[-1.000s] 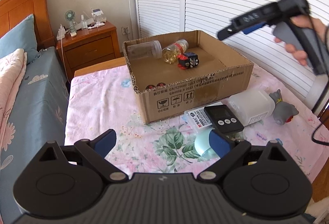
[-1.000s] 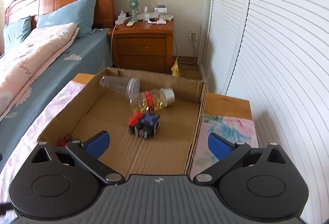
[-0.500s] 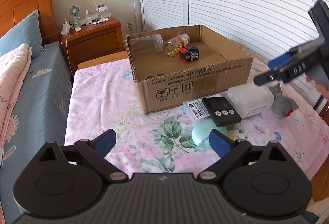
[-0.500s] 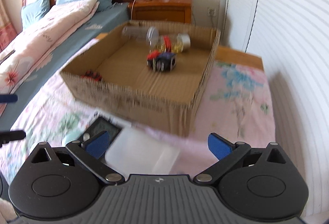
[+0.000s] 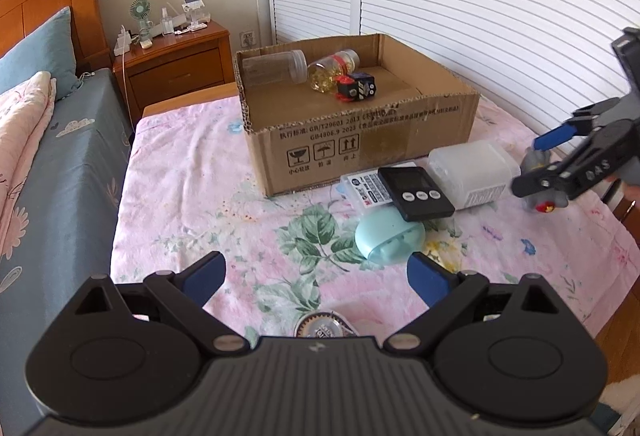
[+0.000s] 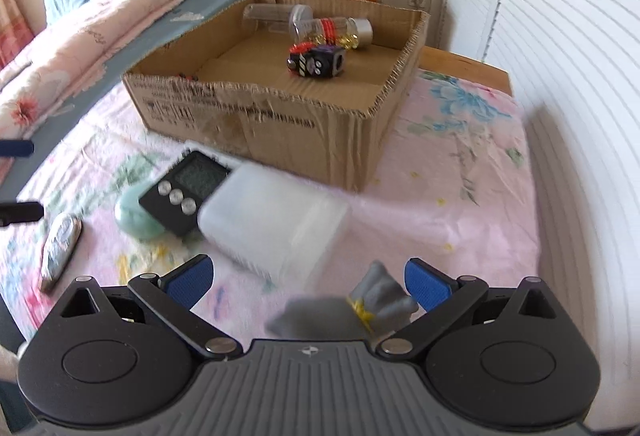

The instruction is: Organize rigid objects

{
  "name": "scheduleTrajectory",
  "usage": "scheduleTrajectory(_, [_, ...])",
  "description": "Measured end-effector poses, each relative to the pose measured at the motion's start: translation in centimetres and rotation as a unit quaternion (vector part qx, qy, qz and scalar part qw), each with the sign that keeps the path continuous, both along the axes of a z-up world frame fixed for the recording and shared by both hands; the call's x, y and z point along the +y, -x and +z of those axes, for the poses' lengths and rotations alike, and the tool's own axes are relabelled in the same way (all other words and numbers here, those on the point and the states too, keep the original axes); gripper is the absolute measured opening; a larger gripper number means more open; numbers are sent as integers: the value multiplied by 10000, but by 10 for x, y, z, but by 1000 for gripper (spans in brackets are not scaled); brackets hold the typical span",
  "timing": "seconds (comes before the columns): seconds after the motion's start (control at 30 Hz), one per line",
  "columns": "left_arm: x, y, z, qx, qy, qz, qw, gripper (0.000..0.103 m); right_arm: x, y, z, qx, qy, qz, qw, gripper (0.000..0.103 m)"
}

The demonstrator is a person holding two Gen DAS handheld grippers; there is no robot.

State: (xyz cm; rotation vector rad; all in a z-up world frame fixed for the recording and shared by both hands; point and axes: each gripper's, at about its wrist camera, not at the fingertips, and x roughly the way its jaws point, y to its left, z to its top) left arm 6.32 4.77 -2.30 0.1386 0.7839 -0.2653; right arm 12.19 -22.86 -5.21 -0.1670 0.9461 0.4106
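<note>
Left wrist view shows one shallow brown cardboard box (image 5: 360,139) on a worktop covered by a pink floral cloth (image 5: 180,203), and three things lie inside it: one clear plastic jar on its side (image 5: 274,65), one clear bottle of yellow capsules with a red band (image 5: 334,69), and one black-and-red cube toy (image 5: 356,88). Just in front of the box lie five loose things: one white printed card (image 5: 362,187), one black digital timer with three round buttons (image 5: 416,191) resting partly over the card, one pale mint oval case (image 5: 386,238) under the timer's near end, one frosted white plastic box (image 5: 472,171) beside the timer, and one grey rubber animal figure (image 6: 376,300). A sixth, one round foil-wrapped disc (image 5: 324,326), sits close to the left hand-held gripper (image 5: 316,276), whose two blue-padded fingers stand wide apart over bare cloth with nothing between them. In the right wrist view the right hand-held gripper (image 6: 306,276) has its two fingers spread as well, with the grey figure lying between them nearer the right pad, which does not press on it.
</note>
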Motion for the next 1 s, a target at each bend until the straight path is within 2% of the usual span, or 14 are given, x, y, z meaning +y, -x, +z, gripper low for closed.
scheduleTrajectory(0.13, [1,1,-4,29,-34,-110,9999,97,-6,21,1,109,90,-162,9998,103])
scheduleTrajectory(0.37, [1,3,-12,88,-183,-398,9990,97,-11,56,-7,333,-204,-649,9971,103])
scheduleTrajectory(0.53, [6,6,-21,346,-27,-722,9968,97,-7,65,-31,444,-101,-965,9943,103])
scheduleTrajectory(0.7, [8,14,-32,578,-63,-1190,9912,97,7,72,-39,182,337,-895,9953,103])
scheduleTrajectory(0.87, [12,21,-42,848,-394,-1568,9832,97,6,78,-40,-42,289,-857,9959,103])
scheduleTrajectory(1.0, [15,21,-49,1025,-739,-1687,9775,98,5,80,-41,-139,250,-873,9958,103])
